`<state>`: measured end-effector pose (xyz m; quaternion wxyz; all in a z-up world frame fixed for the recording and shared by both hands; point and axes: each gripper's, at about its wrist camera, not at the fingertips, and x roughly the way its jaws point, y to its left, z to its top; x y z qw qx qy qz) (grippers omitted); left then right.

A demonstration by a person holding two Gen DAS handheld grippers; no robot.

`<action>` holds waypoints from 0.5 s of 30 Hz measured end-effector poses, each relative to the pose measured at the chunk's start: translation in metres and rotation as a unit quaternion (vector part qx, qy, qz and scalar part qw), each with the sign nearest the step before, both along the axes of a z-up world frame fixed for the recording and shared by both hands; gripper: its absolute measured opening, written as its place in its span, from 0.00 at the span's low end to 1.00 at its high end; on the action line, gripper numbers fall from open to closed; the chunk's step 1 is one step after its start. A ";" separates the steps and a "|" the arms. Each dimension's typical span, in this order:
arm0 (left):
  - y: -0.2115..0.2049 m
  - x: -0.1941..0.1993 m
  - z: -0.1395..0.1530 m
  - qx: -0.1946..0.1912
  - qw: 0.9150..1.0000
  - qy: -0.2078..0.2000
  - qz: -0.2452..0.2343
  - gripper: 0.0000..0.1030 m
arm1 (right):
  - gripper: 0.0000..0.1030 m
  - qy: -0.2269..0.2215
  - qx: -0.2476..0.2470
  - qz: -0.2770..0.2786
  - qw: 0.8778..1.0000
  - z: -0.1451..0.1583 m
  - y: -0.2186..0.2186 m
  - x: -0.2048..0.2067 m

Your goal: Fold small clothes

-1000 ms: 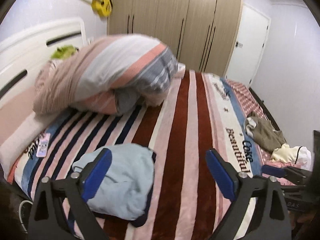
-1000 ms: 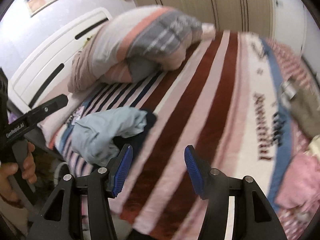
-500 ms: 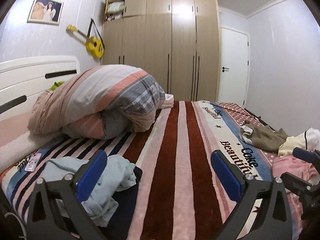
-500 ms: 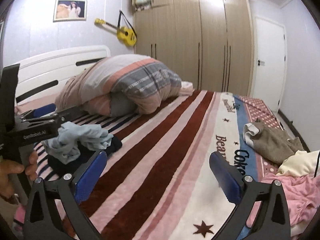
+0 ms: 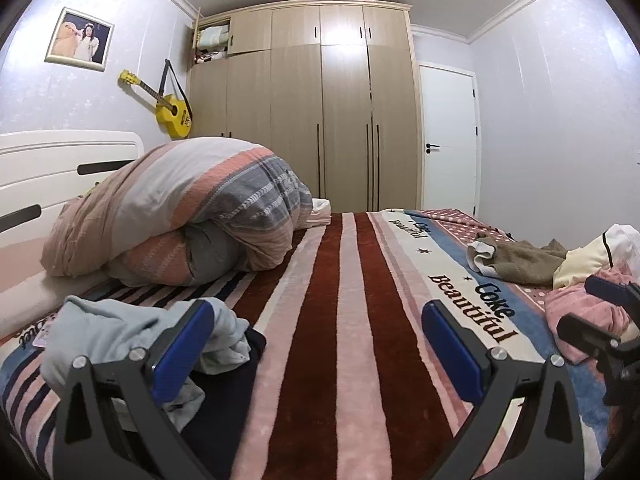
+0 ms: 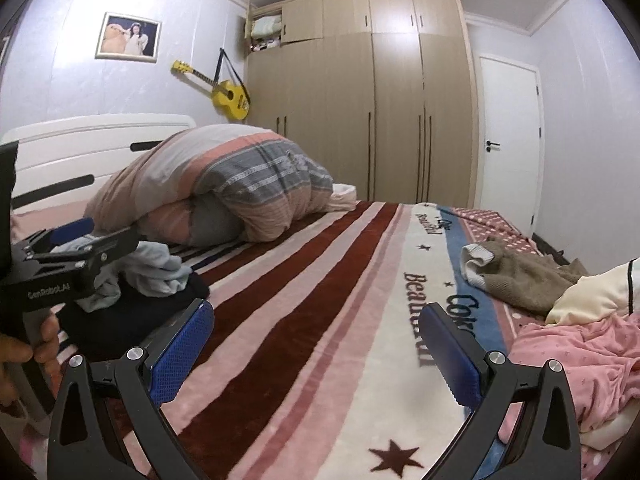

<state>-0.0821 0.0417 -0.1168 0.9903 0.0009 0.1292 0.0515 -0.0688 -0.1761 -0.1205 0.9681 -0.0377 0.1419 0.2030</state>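
A crumpled light blue garment (image 5: 112, 332) lies on a dark navy one (image 5: 224, 408) at the bed's near left; both show in the right wrist view (image 6: 156, 268). Unfolded clothes lie at the right: a brown garment (image 5: 520, 264), a cream one (image 5: 588, 260) and a pink one (image 6: 580, 356). My left gripper (image 5: 320, 348) is open and empty, low over the striped blanket (image 5: 332, 320), its left finger beside the blue garment. My right gripper (image 6: 320, 348) is open and empty over the blanket, left of the pink garment.
A rolled striped duvet (image 5: 180, 208) lies at the head of the bed by the white headboard (image 5: 60, 160). A wardrobe (image 5: 328, 112) and a white door (image 5: 448, 140) stand beyond the bed. A yellow guitar (image 5: 172, 112) hangs on the wall.
Both cameras tilted up from looking down at the bed to a level view of the room. Both grippers stayed open and empty. The right gripper opened wider.
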 end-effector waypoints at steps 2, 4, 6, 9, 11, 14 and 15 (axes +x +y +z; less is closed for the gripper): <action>-0.001 0.000 -0.004 -0.001 1.000 -0.002 0.004 0.99 | 0.99 -0.006 0.002 -0.003 1.000 -0.002 -0.002 -0.001; -0.002 0.001 -0.007 -0.001 1.000 -0.003 0.003 0.99 | 0.99 -0.010 -0.001 -0.007 1.000 -0.004 -0.003 -0.001; 0.000 0.001 -0.009 -0.002 1.000 -0.004 0.005 0.99 | 0.99 -0.012 -0.002 -0.009 1.000 -0.006 -0.003 -0.003; 0.004 0.003 -0.013 -0.008 1.000 -0.004 0.004 0.99 | 0.99 -0.014 -0.002 -0.013 1.000 -0.008 -0.003 -0.003; 0.006 0.003 -0.015 -0.012 1.000 -0.003 0.003 0.99 | 0.99 -0.014 -0.003 -0.013 1.000 -0.008 -0.003 -0.003; 0.008 0.002 -0.017 -0.012 1.000 -0.002 0.000 0.99 | 0.99 -0.017 -0.004 -0.017 1.000 -0.008 -0.003 -0.004; 0.009 0.001 -0.017 -0.012 1.000 -0.002 -0.001 0.99 | 0.99 -0.018 -0.003 -0.019 1.000 -0.009 -0.003 -0.005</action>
